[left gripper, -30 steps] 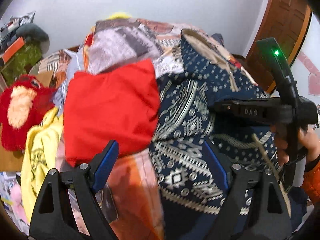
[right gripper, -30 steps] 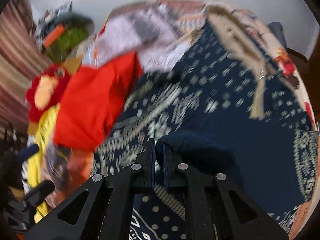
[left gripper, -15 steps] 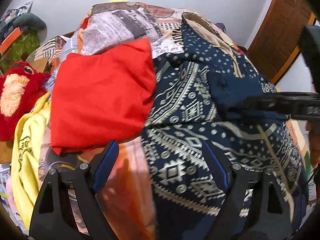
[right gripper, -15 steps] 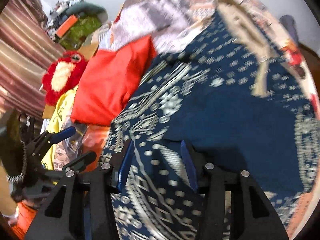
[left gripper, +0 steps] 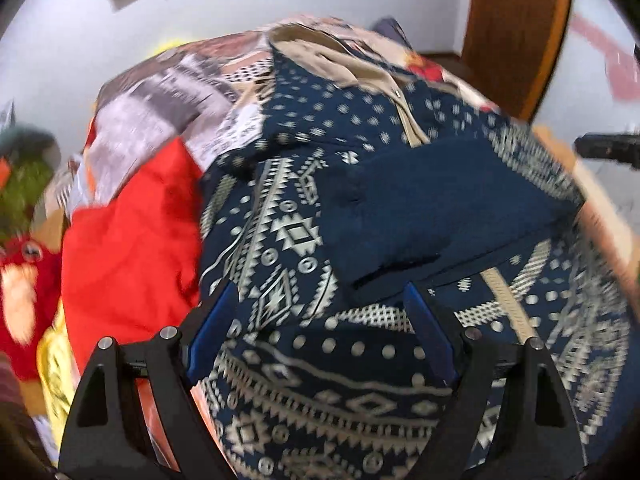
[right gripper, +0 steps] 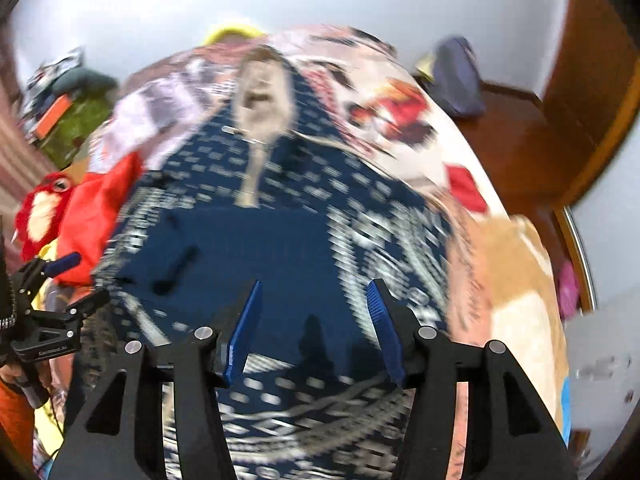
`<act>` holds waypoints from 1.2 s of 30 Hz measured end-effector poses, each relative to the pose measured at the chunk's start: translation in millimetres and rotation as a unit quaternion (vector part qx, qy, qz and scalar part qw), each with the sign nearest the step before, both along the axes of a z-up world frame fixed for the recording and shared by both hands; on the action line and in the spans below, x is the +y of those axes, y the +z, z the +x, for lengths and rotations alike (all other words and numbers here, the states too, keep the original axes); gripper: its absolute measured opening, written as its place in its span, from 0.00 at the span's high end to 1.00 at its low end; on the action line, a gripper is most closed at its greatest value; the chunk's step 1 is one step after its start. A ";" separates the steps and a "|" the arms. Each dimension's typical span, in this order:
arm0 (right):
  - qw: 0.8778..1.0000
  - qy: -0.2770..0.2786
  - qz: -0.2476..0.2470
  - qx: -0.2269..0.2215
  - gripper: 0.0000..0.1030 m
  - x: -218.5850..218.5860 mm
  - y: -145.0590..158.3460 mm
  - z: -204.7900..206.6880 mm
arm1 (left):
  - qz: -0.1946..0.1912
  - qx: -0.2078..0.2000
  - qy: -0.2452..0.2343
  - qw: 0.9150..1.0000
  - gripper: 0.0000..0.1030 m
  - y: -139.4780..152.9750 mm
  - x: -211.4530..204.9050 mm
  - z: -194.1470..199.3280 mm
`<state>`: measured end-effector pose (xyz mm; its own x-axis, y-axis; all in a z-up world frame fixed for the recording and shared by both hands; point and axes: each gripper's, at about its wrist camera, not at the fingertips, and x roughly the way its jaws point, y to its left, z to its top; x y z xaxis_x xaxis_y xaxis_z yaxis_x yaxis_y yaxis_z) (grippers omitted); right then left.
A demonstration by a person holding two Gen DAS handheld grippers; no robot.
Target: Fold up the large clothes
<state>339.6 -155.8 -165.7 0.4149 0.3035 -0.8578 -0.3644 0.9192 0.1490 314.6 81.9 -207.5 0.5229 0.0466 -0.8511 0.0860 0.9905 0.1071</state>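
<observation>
A large navy hooded garment with white geometric patterns [left gripper: 312,360] lies spread on a bed; a plain navy panel [left gripper: 432,208] is folded over its middle. It fills the right wrist view too [right gripper: 280,248], blurred, with its tan-lined hood [right gripper: 260,88] at the far end. My left gripper [left gripper: 320,328] is open and empty above the garment's near part. My right gripper [right gripper: 316,320] is open and empty above the plain navy area. The left gripper also shows at the left edge of the right wrist view [right gripper: 60,280].
A folded red cloth [left gripper: 132,232] lies left of the garment, with a red plush toy [left gripper: 24,280] and yellow cloth [left gripper: 60,368] beyond it. A printed bedspread [right gripper: 400,120] covers the bed. A wooden door [left gripper: 516,28] stands at the right.
My right gripper opened and let go of the navy sleeve fold, then drew back to the right. The navy panel now lies flat on the garment. My left gripper moved right, over the garment.
</observation>
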 end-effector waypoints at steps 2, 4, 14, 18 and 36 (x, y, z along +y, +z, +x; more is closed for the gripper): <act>1.000 -0.018 -0.002 0.015 0.51 -16.1 -13.3 3.3 | 0.035 0.009 -0.007 0.999 0.19 -11.4 -11.8 11.1; 0.999 -0.027 -0.003 0.022 0.51 -30.9 -22.2 2.4 | 0.055 0.010 -0.016 0.998 0.24 -19.7 -18.6 18.3; 0.996 -0.069 -0.001 0.055 0.51 -73.0 -55.5 8.4 | 0.055 -0.017 -0.017 0.998 0.83 -24.7 -30.2 51.4; 0.996 -0.074 0.000 0.053 0.51 -77.5 -56.1 10.4 | -0.056 -0.019 0.024 0.998 0.88 -6.1 0.1 58.6; 0.997 -0.029 -0.034 0.059 0.51 -33.3 -80.7 15.6 | -0.166 -0.031 0.110 0.980 0.88 15.9 85.1 30.6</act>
<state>355.2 -189.0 -246.5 0.3249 0.2208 -0.9196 -0.2940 0.9478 0.1236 345.2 167.0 -191.6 0.5831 -0.1092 -0.8050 -0.1298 0.9657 -0.2250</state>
